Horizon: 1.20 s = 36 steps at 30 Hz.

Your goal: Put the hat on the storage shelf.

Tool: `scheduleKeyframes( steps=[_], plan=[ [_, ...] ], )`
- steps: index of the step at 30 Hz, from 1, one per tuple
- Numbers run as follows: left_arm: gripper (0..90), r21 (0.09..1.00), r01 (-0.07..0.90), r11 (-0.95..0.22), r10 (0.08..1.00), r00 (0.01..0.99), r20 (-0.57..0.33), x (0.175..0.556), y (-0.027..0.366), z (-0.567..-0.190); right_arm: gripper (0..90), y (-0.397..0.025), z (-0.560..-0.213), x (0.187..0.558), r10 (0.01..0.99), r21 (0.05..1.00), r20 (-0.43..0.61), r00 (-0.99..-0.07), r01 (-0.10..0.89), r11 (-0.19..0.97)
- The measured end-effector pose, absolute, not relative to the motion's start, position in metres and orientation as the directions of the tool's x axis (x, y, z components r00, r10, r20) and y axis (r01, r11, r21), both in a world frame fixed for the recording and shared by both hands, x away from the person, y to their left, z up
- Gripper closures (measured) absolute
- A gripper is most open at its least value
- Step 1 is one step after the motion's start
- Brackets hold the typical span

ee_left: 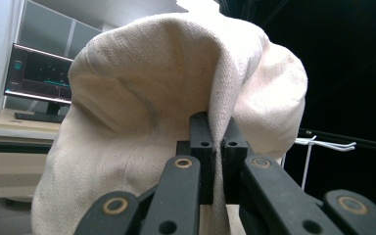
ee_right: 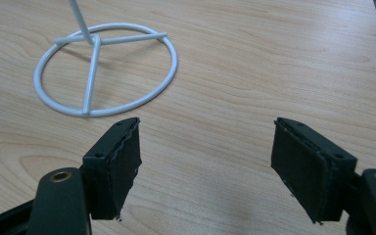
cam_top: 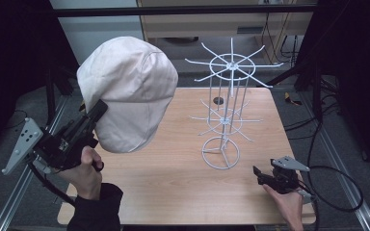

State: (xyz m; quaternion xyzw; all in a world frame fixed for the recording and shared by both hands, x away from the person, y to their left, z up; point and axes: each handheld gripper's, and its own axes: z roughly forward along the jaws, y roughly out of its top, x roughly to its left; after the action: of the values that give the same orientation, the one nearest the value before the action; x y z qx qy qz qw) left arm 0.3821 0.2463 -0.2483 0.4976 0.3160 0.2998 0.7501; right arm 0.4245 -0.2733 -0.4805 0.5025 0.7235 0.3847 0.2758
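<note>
1. Left gripper (cam_top: 94, 113), black, raised above the table's left edge in the high view, with its grey three-cornered plate out past that edge.
2. Jaws pinched together on a fold of the cream cotton cap (cam_top: 127, 94); in the left gripper view, fabric of the cap (ee_left: 176, 83) squeezed between the two black pads of the left gripper (ee_left: 215, 147).
3. Cap held up in the air, clear of the light wooden table (cam_top: 173, 192), hanging over the table's far-left part, crown bulging upward and to the right of the jaws.
4. Left hand (cam_top: 84, 171) wrapped round the gripper's handle near the front-left corner, dark sleeve below it.
5. White wire hat stand with radiating prongs on two tiers (cam_top: 226, 96) upright right of the table's centre, ring base flat on the wood, well apart from the cap.
6. Right gripper (cam_top: 260, 175) low beside the front-right corner, held by the right hand (cam_top: 286, 199), black cable looping off past the right edge.
7. Right gripper (ee_right: 205, 161) jaws spread wide with nothing between them, bare wood showing in the gap.
8. Ring base of the stand (ee_right: 105, 68) just beyond the jaw tips in the right gripper view, near but not touching.
9. Small dark round spot (cam_top: 218, 100) on the table toward the far edge, behind the stand.
</note>
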Motion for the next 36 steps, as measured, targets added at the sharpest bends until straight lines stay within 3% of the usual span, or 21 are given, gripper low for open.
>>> scheduleKeyframes(
  steps=[36],
  plan=[
    [87.8,0.923,-0.19,0.334,0.72,0.684,-0.12,0.392,0.213,-0.223,26.6,-0.274,-0.48,0.424,0.939,0.834,0.003,-0.343,0.519,0.187]
  ],
)
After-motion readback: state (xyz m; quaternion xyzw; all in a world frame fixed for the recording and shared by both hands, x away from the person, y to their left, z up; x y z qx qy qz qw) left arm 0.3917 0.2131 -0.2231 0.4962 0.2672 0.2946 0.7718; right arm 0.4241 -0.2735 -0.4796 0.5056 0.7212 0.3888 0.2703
